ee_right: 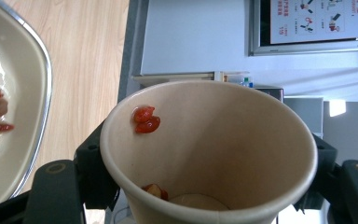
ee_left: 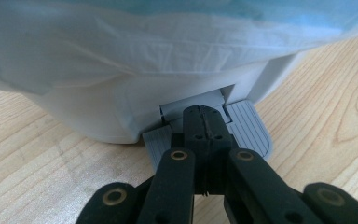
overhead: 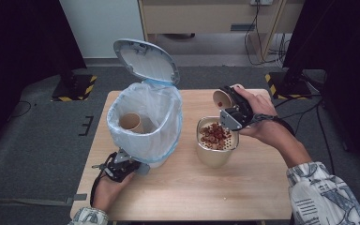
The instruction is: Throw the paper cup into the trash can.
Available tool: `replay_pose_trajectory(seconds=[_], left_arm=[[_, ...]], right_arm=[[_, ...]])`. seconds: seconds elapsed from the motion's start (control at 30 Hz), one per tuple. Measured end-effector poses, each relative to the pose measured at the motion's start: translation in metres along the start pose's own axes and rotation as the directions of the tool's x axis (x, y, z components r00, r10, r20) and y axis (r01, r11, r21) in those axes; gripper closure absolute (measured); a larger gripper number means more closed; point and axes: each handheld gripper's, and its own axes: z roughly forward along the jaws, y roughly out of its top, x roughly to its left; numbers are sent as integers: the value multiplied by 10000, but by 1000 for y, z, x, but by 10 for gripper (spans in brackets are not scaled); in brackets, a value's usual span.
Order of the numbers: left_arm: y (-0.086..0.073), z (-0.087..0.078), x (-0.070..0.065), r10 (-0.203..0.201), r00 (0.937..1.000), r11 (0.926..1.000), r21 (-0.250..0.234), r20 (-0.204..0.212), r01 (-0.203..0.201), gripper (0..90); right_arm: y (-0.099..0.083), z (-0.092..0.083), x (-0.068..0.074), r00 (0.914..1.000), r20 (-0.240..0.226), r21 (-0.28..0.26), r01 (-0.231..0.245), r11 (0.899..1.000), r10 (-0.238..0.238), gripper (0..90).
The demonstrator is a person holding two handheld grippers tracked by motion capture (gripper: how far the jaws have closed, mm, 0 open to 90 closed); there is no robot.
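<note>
Two berries cling inside paper cup [ee_right: 205, 154], right gripper [overhead: 234, 110] clamping it at bowl's [overhead: 217, 140] one o'clock; contents mostly tipped; left gripper [ee_left: 204, 122] closed, pressing bin pedal [ee_left: 251, 128]; cup disposal remains.

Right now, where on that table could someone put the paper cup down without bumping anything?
The near strip of the table, between the two forearms, is bare wood, as is the right edge beyond the bowl. The left edge beside the bin is narrow. The middle is crowded: bin, bowl and the right gripper holding the cup sit close.

table [overhead: 178, 197] — light wood | wall poster [ee_right: 324, 21] — behind | floor cables [overhead: 262, 42]
</note>
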Motion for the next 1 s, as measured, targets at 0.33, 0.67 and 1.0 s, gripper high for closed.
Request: replay_pose_trajectory(seconds=[0.33, 0.67, 1.0], left_arm=[[0, 0, 0, -3, 10000, 10000, -3, 2, 3, 900], [0, 0, 0, 0, 10000, 10000, 0, -5, 0, 900], [0, 0, 0, 10, 10000, 10000, 1, -12, -10, 900]], right_arm=[[-1, 1, -6, 9991, -130, -29, -392, 9992, 392, 267], [0, -1, -13, 9959, -132, -236, -897, 9957, 894, 266], [5, -2, -19, 9924, -159, -464, -1228, 9913, 1222, 266]])
